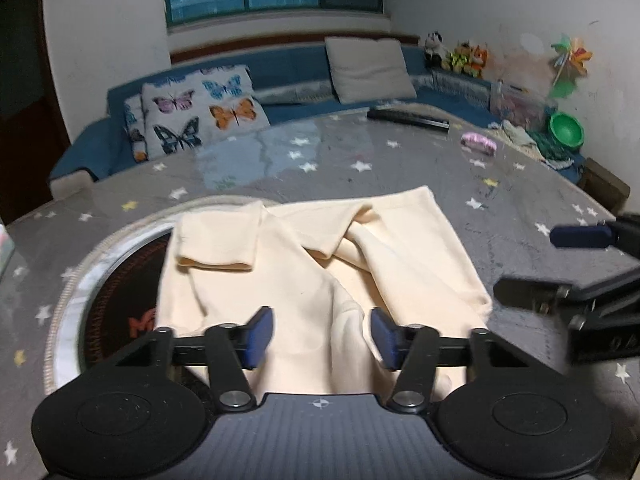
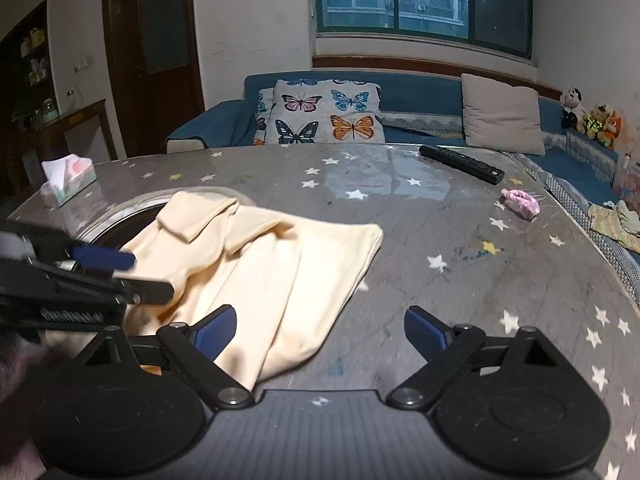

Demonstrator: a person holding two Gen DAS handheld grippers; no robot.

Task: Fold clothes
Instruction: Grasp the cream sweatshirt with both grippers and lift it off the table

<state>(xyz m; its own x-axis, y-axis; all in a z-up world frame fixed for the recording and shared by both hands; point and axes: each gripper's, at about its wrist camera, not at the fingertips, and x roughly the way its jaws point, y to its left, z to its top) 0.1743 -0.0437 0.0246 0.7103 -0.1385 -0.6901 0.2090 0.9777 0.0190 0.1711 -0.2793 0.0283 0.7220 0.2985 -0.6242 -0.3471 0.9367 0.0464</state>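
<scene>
Cream garment crumpled on table (star-print top); left gripper & right gripper jaws released, empty.

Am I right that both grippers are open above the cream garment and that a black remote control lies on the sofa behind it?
Not quite: the right wrist view shows the remote control lying on the table, not the sofa. Both the left gripper and right gripper are open, by the cream garment.

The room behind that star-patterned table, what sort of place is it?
Most likely a home living room. A long blue sofa with a butterfly-print cushion sits under a window, stuffed toys line its end, and a black remote control lies on the grey star-patterned table.
</scene>
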